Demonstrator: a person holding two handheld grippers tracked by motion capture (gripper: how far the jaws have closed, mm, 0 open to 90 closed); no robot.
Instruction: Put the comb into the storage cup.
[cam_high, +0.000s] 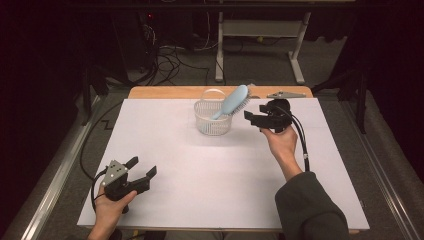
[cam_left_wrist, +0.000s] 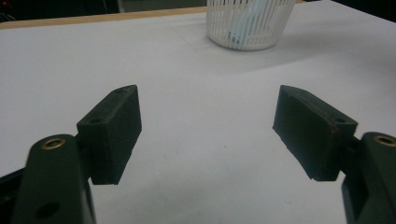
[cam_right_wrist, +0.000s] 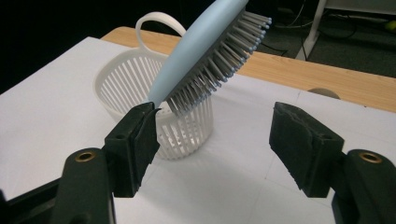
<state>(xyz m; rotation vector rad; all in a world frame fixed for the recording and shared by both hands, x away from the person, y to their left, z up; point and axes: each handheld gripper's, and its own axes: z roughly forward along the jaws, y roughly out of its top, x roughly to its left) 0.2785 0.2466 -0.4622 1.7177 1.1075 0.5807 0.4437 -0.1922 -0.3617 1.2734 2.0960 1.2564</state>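
The brush (cam_high: 234, 101) stands handle-down in the white basket (cam_high: 212, 122) near the table's (cam_high: 165, 150) far edge, its bristled head leaning out over the rim (bristles face the right gripper). The right gripper (cam_high: 256, 118), just beside it, has its jaws apart and empty. The left gripper (cam_high: 141, 168) rests near the front edge, jaws wide, holding nothing.

The left gripper (cam_left_wrist: 208, 135) hangs low over the white bench (cam_left_wrist: 187, 84), its two black fingers (cam_left_wrist: 114, 133) spread wide with nothing between them. Farther off stands a white slatted basket (cam_left_wrist: 247, 23), something pale blue showing through its ribs.
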